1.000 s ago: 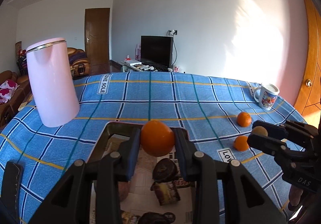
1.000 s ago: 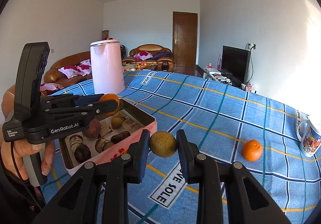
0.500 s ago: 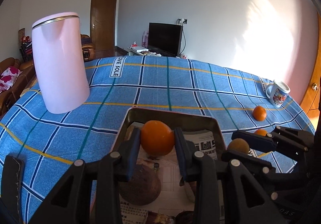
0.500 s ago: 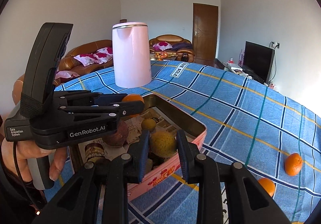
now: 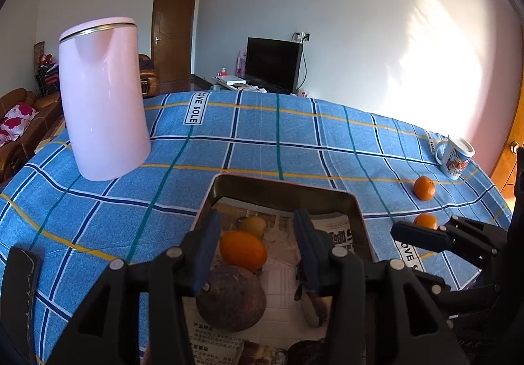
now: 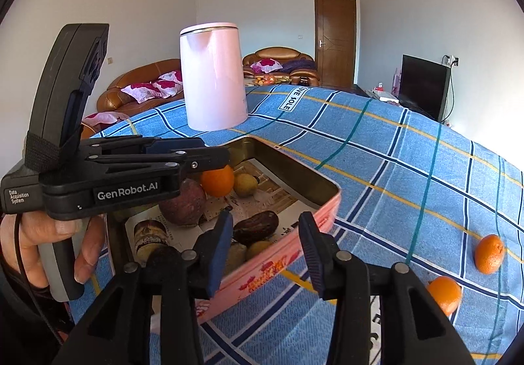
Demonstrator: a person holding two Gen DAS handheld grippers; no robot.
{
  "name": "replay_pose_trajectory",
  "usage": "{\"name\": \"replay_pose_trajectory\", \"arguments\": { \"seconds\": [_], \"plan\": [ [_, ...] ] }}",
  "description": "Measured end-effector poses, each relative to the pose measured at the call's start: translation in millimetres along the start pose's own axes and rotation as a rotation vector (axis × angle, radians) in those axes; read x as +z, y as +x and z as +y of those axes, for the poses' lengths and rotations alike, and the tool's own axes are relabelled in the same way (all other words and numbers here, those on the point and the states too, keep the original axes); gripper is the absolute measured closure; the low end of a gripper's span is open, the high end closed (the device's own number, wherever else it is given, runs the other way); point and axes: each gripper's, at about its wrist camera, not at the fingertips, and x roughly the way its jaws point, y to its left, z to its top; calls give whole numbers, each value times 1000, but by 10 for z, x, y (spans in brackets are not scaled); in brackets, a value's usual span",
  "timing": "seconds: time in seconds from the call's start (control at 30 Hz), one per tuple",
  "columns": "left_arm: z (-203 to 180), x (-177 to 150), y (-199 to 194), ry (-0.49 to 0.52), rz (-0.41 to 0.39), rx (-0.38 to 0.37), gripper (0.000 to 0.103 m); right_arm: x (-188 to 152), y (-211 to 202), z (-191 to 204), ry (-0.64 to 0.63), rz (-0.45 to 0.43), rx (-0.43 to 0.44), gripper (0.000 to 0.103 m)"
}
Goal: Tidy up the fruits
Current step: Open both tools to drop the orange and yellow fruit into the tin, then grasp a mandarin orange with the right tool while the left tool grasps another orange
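- Since a second ago both grippers have let go: the orange that was pinched in the left gripper now lies in the tin, and the yellowish fruit carried by the right gripper has gone into the tin too; both grippers have come in over the tin from the open cloth.
- Left gripper: jaws opening, spread with a gap on both sides of the orange, which sits below and between the pads without touching them.
- Right gripper: jaws opening, nothing pressed between the pads; the yellowish fruit lies in the tin just beyond and below its fingers, close inside the pink near wall.
- Just ahead of the left fingers a small yellow fruit lies beside the orange; nearer the left camera, under the left finger, sits a large brownish-purple fruit.
- A dark brown wrinkled fruit lies beyond the right gripper's gap, on the printed paper lining the tin.
- A hand grips the left gripper's handle, to the left of the right gripper.
- To the right of both grippers, outside the tin, two small oranges rest apart on the blue checked tablecloth.
- Farther out: a pink kettle beyond the tin to the left, a printed mug far right.
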Motion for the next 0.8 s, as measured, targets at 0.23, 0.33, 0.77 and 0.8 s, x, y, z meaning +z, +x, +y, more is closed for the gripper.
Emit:
{"name": "replay_pose_trajectory", "arguments": {
  "seconds": [0.23,0.33,0.77,0.8],
  "plan": [
    [-328,9,-85,42,-26,-46,40,-167,-374,-581,32,8,-165,57],
    [-602,6,-87,88,-31,-71,39,-242,-541,-1032,112,9,-282,57],
    [-1409,74,218,179,21,-130,34,-290,-341,-2123,373,93,-413,45],
    [-1442,61,228,186,23,-130,33,-273,-302,-2134,382,92,-402,45]
  ]
}}
